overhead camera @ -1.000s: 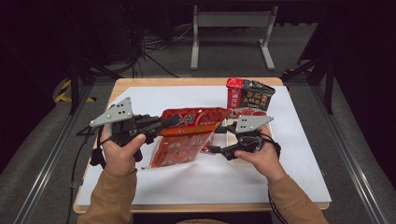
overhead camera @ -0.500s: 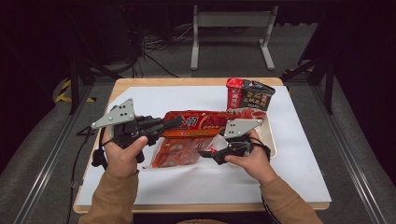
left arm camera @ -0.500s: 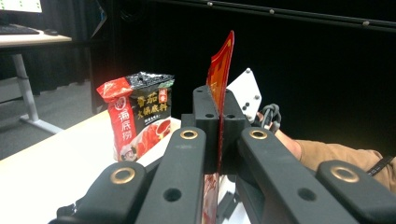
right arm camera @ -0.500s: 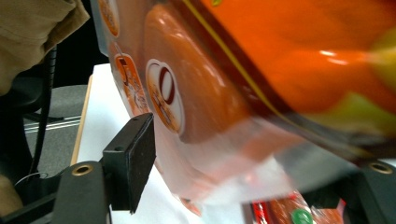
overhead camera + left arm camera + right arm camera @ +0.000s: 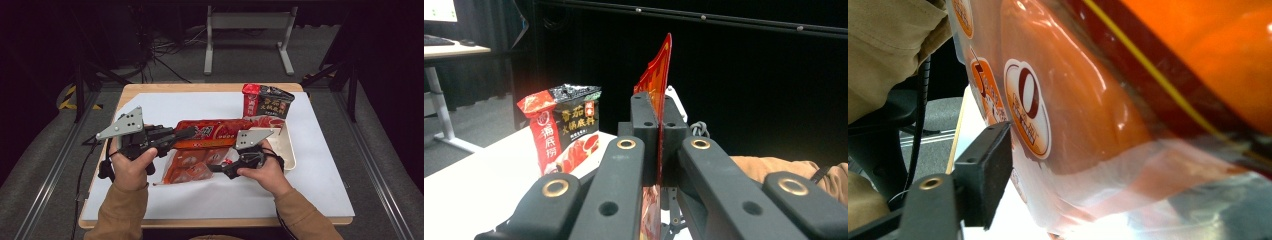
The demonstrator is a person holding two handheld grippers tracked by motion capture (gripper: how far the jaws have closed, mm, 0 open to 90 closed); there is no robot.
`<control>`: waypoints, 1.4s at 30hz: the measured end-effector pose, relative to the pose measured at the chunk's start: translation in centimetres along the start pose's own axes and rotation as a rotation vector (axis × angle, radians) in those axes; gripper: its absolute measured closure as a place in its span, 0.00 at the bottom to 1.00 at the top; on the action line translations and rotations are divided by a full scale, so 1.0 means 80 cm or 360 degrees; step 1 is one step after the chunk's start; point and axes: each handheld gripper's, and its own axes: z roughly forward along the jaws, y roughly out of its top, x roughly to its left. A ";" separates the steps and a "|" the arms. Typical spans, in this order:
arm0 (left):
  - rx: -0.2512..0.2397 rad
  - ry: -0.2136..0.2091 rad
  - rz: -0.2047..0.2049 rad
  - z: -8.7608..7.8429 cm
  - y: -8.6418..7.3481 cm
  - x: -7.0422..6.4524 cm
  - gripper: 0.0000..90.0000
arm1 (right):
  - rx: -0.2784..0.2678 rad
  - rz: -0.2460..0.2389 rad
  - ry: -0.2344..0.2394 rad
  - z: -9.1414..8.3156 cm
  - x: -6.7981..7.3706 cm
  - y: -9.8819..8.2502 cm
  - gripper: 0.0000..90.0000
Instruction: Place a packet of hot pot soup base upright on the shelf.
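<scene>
A long red-and-orange snack packet (image 5: 210, 132) hangs edge-up over the middle of the table. My left gripper (image 5: 187, 132) is shut on its left end. In the left gripper view the packet's thin edge (image 5: 656, 75) rises from between the shut jaws of that gripper (image 5: 659, 115). The packet's clear lower part (image 5: 192, 165) droops onto the white sheet. My right gripper (image 5: 215, 167) sits low against that part with its jaws wide. In the right gripper view one black pad (image 5: 985, 175) stands beside the glossy packet (image 5: 1128, 100), and the other jaw is hidden.
A red-and-black soup-base bag (image 5: 267, 102) stands upright at the back right, also in the left gripper view (image 5: 566, 125). A white tray (image 5: 287, 150) lies right of my right hand. A white sheet (image 5: 320, 190) covers the wooden table. A metal stand (image 5: 247, 20) is on the floor beyond.
My right hand has slid a little left and down, closer under the packet's lower part. The left hand and the packet's gripped end have stayed put.
</scene>
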 end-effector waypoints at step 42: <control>-0.0041 0.0036 -0.0032 -0.006 -0.008 0.011 0.99 | 0.0078 -0.0077 0.0127 -0.026 0.014 0.021 0.77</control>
